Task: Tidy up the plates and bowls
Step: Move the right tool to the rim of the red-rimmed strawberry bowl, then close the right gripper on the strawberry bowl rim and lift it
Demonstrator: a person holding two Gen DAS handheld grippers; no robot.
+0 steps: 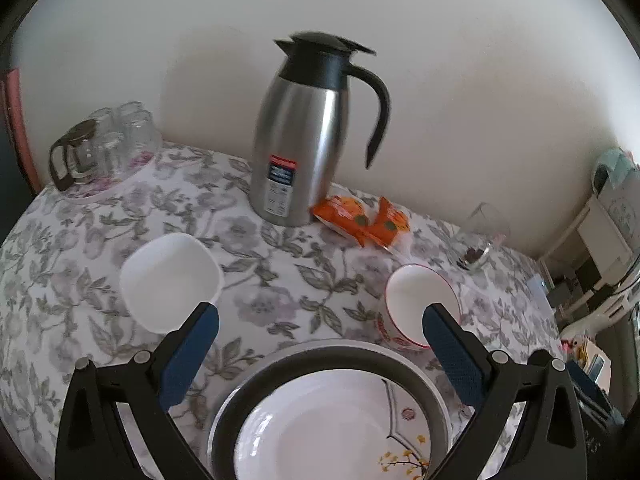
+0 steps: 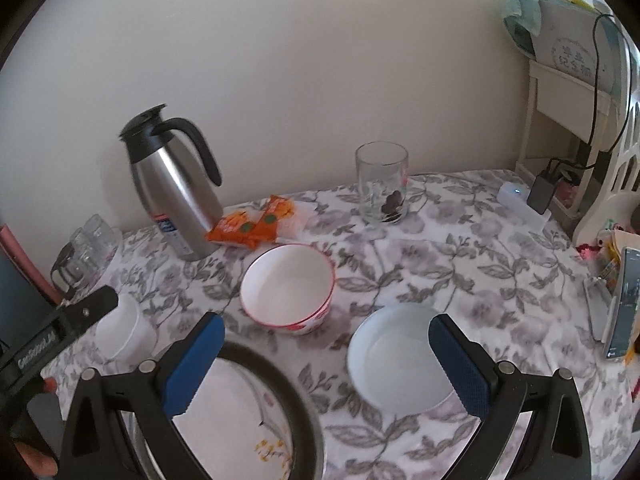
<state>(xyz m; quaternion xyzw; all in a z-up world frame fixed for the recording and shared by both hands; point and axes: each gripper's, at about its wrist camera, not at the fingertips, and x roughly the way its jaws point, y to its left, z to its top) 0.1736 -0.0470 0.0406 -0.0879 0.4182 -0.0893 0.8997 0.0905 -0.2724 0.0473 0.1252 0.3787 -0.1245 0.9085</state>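
A dark-rimmed plate lies right under my left gripper, with a white flower-patterned plate and a white deep dish stacked in it. That gripper is open and holds nothing. Beyond its left finger sits a white square bowl, and a red-rimmed bowl sits by its right finger. My right gripper is open and empty too, hovering between the red-rimmed bowl and a white round bowl. The dark-rimmed plate is at its lower left.
A steel thermos jug, orange snack packets and a drinking glass stand near the wall. A tray of glass cups is at the far left. A phone, a charger and a white shelf crowd the right.
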